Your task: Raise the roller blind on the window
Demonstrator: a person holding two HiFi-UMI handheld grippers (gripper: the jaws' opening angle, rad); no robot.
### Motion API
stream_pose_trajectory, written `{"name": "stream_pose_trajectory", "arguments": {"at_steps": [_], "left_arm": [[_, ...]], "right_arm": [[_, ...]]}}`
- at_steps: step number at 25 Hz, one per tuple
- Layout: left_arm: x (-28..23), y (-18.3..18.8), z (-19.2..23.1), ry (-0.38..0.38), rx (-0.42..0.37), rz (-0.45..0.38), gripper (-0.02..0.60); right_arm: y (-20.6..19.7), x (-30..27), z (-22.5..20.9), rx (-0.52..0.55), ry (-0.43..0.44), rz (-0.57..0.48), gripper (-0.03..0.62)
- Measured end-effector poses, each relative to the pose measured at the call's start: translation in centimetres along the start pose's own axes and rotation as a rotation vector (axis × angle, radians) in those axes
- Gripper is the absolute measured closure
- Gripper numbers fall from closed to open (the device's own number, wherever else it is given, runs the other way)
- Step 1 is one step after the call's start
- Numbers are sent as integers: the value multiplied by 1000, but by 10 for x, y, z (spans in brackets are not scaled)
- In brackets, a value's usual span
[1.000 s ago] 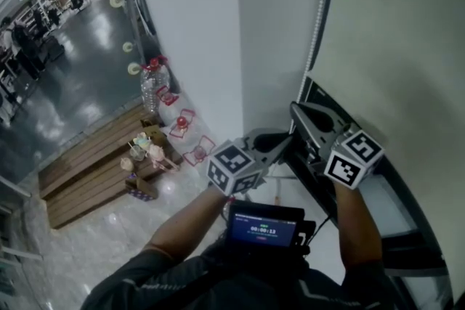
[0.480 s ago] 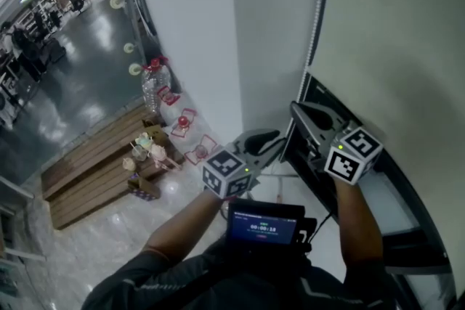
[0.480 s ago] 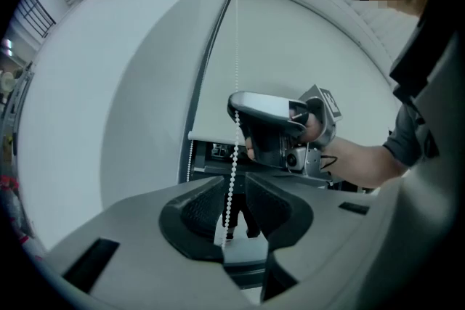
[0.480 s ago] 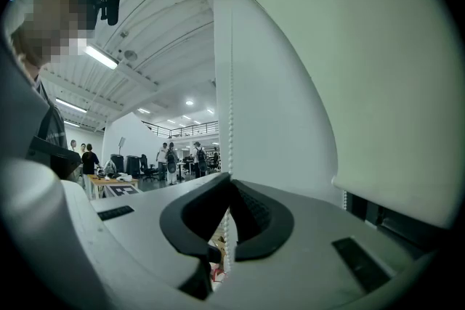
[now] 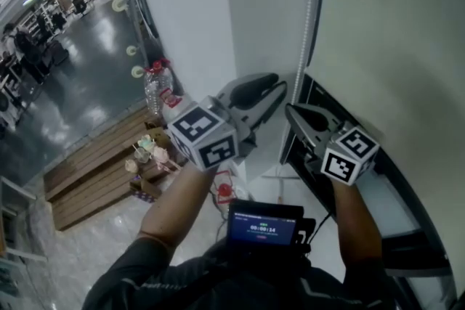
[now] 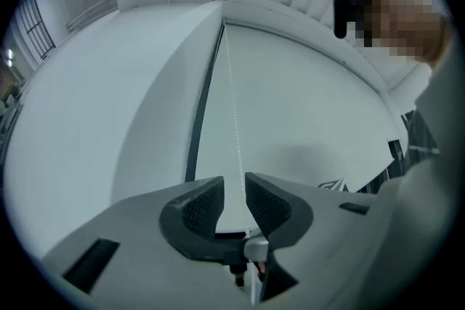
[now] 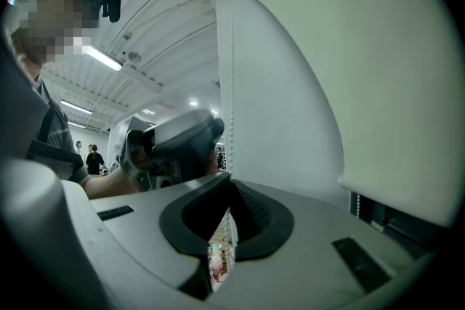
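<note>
Bead chain (image 5: 311,3): hangs at the left edge of the roller blind (image 5: 392,33), long axis upright, running 12 to 6 o'clock in the head view. Left gripper (image 5: 282,92): the higher of the two, tips just at 9 o'clock of the chain; its jaws have just been opening and stand apart, the chain showing in the gap with no pad pressing it. Right gripper (image 5: 290,111): at 4 o'clock of the left, jaws clamped together on the chain, which climbs from them toward 12 o'clock
</note>
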State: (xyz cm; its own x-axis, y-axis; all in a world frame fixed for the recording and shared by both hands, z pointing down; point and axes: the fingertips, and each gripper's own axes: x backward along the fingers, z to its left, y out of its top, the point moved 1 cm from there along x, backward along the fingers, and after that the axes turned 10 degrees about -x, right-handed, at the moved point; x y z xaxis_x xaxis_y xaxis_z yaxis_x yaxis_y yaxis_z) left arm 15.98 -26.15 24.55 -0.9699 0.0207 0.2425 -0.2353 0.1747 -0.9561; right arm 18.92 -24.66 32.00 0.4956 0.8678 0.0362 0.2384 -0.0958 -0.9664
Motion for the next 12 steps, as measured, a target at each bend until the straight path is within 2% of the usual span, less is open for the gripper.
{"name": "stream_pose_trajectory", "arguments": {"at_steps": [3,9,12], "left_arm": [[-18,10,-2,-32,-10,18,491],[-33,11,1,-33,-38,61,491],[-36,9,-5,-47,-45,69,520]], "right_arm": [[-2,0,1,1,6,2,594],[0,0,6,6,11,-1,594],[-2,3,6,5,9,0,594]]}}
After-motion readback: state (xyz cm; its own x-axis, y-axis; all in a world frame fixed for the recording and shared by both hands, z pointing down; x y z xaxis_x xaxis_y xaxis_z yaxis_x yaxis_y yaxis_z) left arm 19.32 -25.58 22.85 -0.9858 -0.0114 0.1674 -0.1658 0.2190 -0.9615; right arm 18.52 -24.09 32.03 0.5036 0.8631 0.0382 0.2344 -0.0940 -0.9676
